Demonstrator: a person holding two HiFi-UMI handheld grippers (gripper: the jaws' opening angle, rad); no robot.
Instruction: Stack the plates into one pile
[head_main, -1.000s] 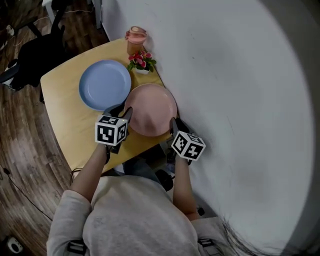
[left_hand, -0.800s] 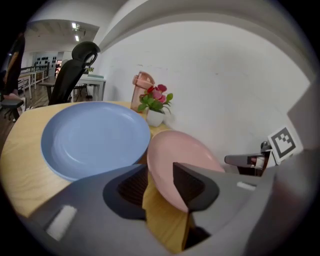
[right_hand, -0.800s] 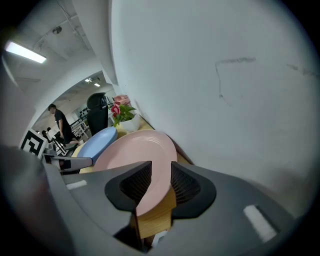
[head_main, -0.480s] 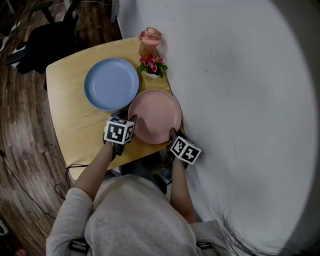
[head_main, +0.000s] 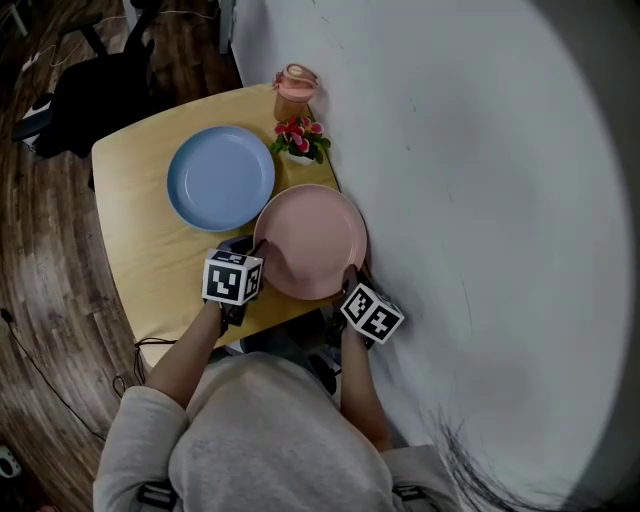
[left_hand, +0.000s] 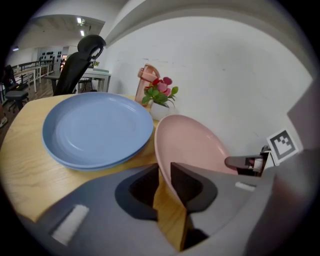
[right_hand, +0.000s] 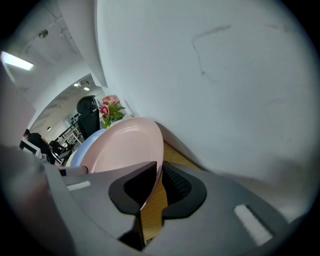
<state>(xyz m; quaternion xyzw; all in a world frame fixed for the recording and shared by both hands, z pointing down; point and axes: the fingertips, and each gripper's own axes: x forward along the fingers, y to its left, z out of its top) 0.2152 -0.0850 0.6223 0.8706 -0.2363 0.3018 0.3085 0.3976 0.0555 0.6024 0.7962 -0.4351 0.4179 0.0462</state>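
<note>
A pink plate (head_main: 312, 240) lies at the near right of the wooden table (head_main: 150, 260), by the wall. A blue plate (head_main: 220, 178) lies just beyond it to the left. My left gripper (head_main: 252, 258) holds the pink plate's near left rim. Its jaws have just been closing, and in the left gripper view (left_hand: 165, 172) the rim sits pinched between them. My right gripper (head_main: 348, 282) is at the near right rim. Its jaws have also just been closing, and in the right gripper view (right_hand: 159, 175) they clamp the pink plate (right_hand: 125, 147).
A small pot of red flowers (head_main: 300, 140) and a pink lidded cup (head_main: 293, 88) stand at the table's far right corner. The white wall (head_main: 480, 200) runs close along the right side. A black chair (head_main: 90, 100) stands beyond the table on the left.
Both grippers have sunk and closed in on the pink plate's near rim, one from each side. The blue plate has not moved.
</note>
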